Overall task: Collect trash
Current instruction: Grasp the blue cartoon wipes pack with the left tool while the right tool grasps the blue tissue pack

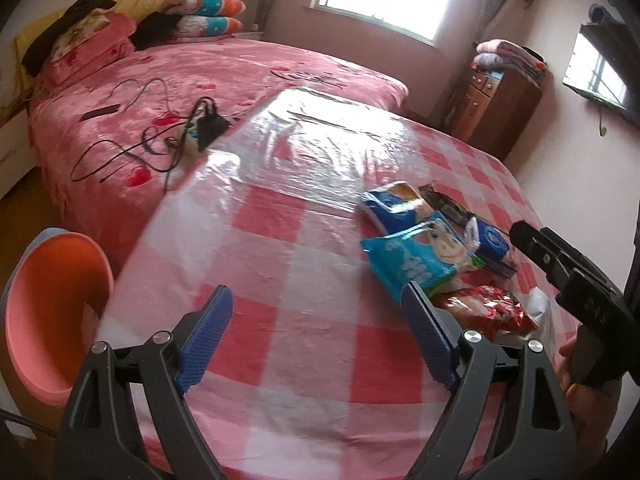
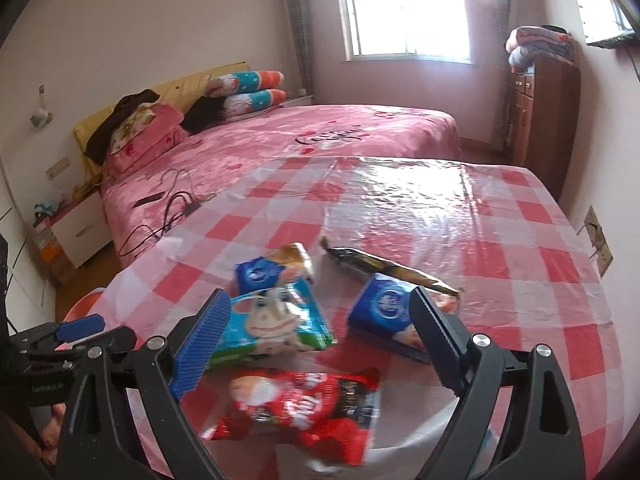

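Two big surfaces fill both views: a bed (image 2: 360, 136) under a pink cover, and in front of it the bench (image 1: 280, 264), spread with a red-and-white checked cloth under glossy clear plastic. A brown wooden cabinet (image 2: 540, 120) with folded blankets on top stands against the far wall beside the window. An orange bin (image 1: 44, 312) sits low at the bench's left edge, beside the left gripper (image 1: 316, 336). Black cables (image 1: 132, 140) lie tangled on the bed.

The trash is clustered on the near right part of the bench. A red snack wrapper (image 2: 304, 412) lies closest, directly beneath the right gripper (image 2: 320, 336). Just beyond it sits a light blue packet with a cartoon cow (image 2: 272, 324), partly behind that gripper's left finger. Two dark blue packets (image 2: 384, 308) lie past and to the right, and a long dark wrapper (image 2: 384, 268) lies slanted behind them.

Both grippers hang above the bench with jaws spread wide, and neither has hold of anything. The left one is over bare cloth, left of the trash.
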### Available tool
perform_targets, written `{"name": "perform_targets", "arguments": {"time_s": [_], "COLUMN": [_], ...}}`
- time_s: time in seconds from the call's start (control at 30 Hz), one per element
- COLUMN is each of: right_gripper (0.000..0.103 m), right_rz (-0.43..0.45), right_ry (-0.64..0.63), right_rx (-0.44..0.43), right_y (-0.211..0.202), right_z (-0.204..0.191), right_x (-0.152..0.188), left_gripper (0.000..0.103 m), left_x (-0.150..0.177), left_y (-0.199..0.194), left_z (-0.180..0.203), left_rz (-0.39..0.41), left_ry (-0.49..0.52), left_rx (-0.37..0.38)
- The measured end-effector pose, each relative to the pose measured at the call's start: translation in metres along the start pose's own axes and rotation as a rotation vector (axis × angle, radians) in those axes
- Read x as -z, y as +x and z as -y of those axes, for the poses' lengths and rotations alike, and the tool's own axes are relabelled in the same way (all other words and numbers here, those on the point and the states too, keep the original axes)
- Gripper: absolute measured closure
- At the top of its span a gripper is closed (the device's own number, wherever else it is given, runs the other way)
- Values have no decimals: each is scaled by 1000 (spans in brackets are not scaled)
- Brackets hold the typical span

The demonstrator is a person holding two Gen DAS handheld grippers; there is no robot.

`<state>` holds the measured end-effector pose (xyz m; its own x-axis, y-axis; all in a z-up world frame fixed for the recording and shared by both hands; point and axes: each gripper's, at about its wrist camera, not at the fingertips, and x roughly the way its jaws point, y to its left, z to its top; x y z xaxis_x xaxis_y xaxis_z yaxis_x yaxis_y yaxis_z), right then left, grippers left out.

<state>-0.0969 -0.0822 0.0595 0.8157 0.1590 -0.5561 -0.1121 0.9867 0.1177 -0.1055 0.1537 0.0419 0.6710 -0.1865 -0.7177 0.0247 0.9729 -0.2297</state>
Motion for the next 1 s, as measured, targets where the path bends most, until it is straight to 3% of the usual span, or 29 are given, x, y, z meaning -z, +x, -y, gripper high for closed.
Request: {"name": "perform_targets", "arguments": {"time_s": [0.47,1.0], "right_gripper": [14,14], "right_rz": [40,2], "right_ry": [23,70], "right_rx": [87,115], "right_y": [-8,0], "right_z": [38,78], "right_x": [-2,0], "left_gripper": [17,17], "left_x": [1,10], "left_y": [8,14], "left_z": [50,95], "left_rz": [-18,-48], "left_ry": [94,204], "left_rx": [53,90]}}
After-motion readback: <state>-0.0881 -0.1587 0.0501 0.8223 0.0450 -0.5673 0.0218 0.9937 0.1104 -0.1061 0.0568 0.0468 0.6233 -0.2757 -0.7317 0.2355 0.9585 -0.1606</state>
